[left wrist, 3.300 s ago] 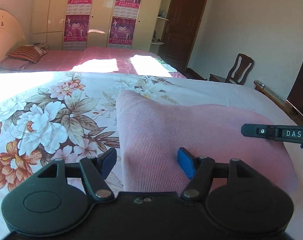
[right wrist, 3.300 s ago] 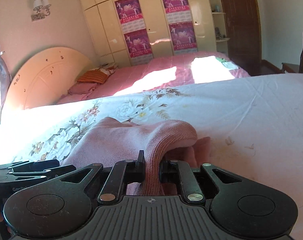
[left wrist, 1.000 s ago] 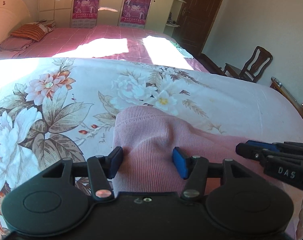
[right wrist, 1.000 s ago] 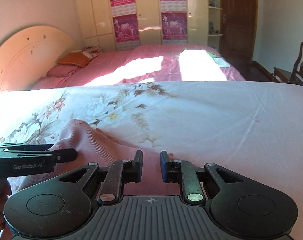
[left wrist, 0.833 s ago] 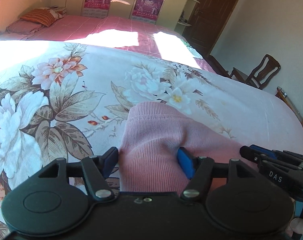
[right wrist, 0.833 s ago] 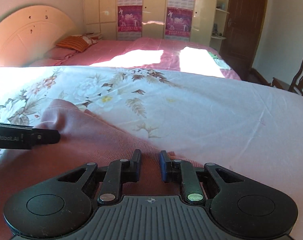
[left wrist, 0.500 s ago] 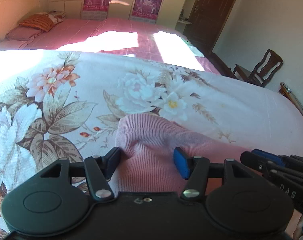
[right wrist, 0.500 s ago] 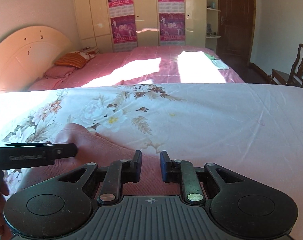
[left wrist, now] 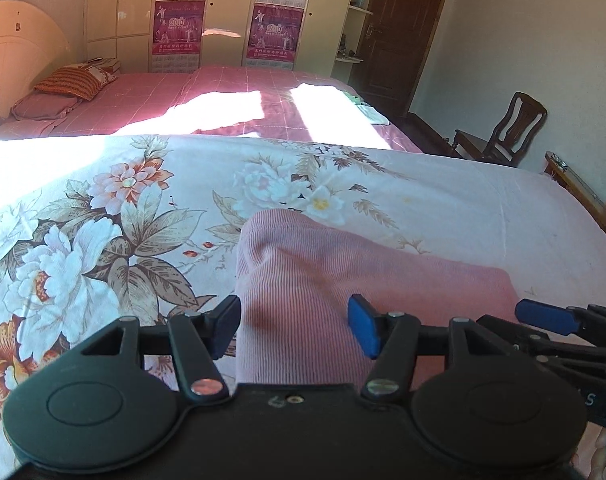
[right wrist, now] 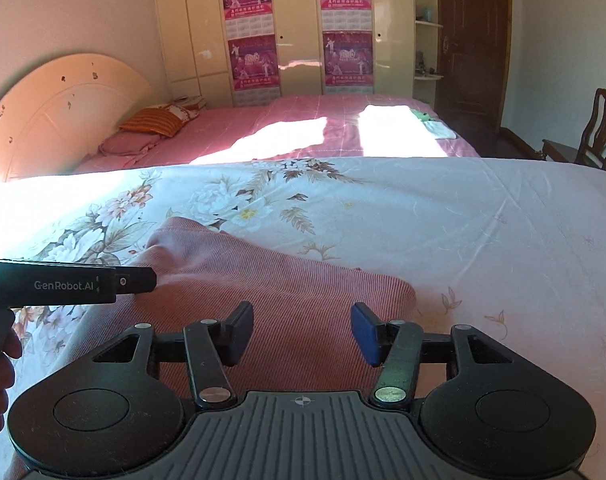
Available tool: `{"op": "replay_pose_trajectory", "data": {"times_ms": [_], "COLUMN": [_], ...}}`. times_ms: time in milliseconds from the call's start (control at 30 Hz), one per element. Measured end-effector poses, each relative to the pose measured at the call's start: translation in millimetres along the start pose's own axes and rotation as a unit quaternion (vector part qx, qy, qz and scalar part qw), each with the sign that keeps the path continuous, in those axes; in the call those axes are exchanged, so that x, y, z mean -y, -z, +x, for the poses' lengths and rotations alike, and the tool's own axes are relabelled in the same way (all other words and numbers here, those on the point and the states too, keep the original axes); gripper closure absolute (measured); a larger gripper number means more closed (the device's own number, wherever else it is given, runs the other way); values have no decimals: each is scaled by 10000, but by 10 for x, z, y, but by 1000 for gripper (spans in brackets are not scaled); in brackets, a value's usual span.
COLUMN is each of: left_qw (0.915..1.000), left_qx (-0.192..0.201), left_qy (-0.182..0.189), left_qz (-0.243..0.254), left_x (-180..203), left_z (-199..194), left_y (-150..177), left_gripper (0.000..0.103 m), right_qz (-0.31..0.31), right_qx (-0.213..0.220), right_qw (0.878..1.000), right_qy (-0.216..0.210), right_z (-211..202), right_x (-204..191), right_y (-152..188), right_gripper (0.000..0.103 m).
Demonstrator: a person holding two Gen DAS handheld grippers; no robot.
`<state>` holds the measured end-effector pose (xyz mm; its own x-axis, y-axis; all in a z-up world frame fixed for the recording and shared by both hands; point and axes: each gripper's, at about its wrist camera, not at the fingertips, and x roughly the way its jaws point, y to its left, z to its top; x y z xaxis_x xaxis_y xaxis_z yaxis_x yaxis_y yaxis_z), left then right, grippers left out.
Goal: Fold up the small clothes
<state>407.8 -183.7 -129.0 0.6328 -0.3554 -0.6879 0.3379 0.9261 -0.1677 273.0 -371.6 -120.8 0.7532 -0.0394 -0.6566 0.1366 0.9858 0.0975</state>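
Floral bedsheet (left wrist: 103,216): pink garment (left wrist: 343,276) under both parted grippers.

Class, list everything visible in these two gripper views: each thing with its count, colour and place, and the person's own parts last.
Garment: one, pink ribbed, flat on the near bed.
Bedsheet: one, white floral, near bed.
Far bed: one, pink cover.
Pillow: one, orange striped, far bed's head.
Posters: four, purple, on the wardrobe.
Door: one, dark brown.
Chair: one, dark wood.
Left gripper: open, over the garment.
Right gripper: open, over the garment.
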Motion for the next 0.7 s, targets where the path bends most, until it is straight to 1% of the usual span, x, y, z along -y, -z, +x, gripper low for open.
{"op": "replay_pose_trajectory", "data": {"times_ms": [133, 200, 267, 333, 367, 433, 500, 600, 700], "left_qw": [9999, 9998, 9998, 9997, 9997, 9997, 9997, 9999, 9999], "left_qx": [-127, -138, -102, -117, -158, -232, -233, -79, -18], "left_qy": [93, 28, 0, -37, -51, -33, 36, 52, 35], "left_qz": [-25, 124, 168, 209, 196, 51, -38, 118, 160], "left_x": [60, 106, 124, 139, 136, 111, 86, 58, -14], "left_z": [-110, -112, -119, -95, -74, -100, -197, -438, -661], "left_y": [185, 308, 380, 405, 396, 366, 353, 409, 537], "left_gripper": [44, 43, 43, 40, 39, 39, 43, 44, 44], "right_qz": [-120, -100, -313, -652, -699, -565, -468, -275, -161], "right_qx": [-169, -235, -235, -349, -395, -419, -420, -321, -178], "right_qw": [9998, 9996, 9990, 9963, 9956, 9962, 9967, 9985, 9997], "right_qy": [82, 85, 215, 445, 490, 506, 516, 354, 4], "right_z": [-38, -64, -103, -41, 2, 22, -6, -192, -514], "right_x": [-38, -30, -59, -78, -61, -24, -25, 1, -36], "right_y": [189, 258, 341, 440, 473, 444, 405, 374, 421], "right_gripper": [50, 50, 51, 53, 54, 54, 57, 57, 57]}}
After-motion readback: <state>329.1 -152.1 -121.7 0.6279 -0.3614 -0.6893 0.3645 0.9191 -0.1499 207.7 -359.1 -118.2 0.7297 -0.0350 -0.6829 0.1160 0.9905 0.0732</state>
